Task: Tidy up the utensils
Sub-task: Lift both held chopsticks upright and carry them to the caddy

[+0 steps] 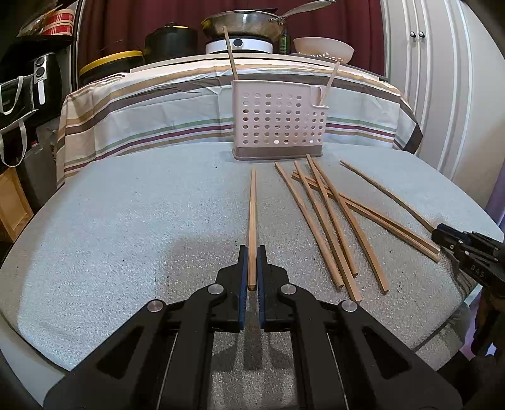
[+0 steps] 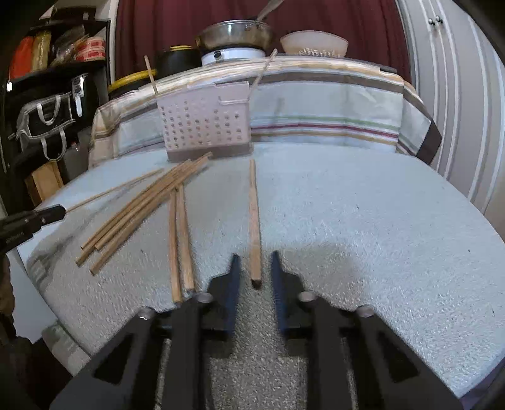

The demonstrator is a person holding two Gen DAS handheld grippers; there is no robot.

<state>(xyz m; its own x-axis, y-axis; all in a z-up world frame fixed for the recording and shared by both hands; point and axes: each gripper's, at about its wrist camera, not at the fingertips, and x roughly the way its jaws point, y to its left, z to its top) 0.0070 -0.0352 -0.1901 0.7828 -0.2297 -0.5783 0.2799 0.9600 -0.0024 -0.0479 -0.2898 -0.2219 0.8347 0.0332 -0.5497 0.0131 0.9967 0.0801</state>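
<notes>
My left gripper [image 1: 252, 252] is shut on one wooden chopstick [image 1: 252, 217] that points toward the white perforated utensil holder [image 1: 277, 126]. The holder stands at the table's far side with two chopsticks upright in it. Several loose chopsticks [image 1: 328, 220] lie crossed to the right of my left gripper. My right gripper [image 2: 254, 261] is open, its jaws either side of the near end of another chopstick [image 2: 253, 220] lying on the table. The holder [image 2: 205, 126] and the loose pile [image 2: 142, 208] show left of it. The left gripper [image 2: 34, 217] shows at the left edge there.
The round table [image 1: 126, 220] has a grey textured cover. Behind it a striped cloth [image 1: 157, 107] covers a counter with a pan [image 1: 243, 23], a bowl [image 1: 323, 49] and a black pot [image 1: 172, 39]. Shelves and bags stand at the left, white cabinet doors at the right.
</notes>
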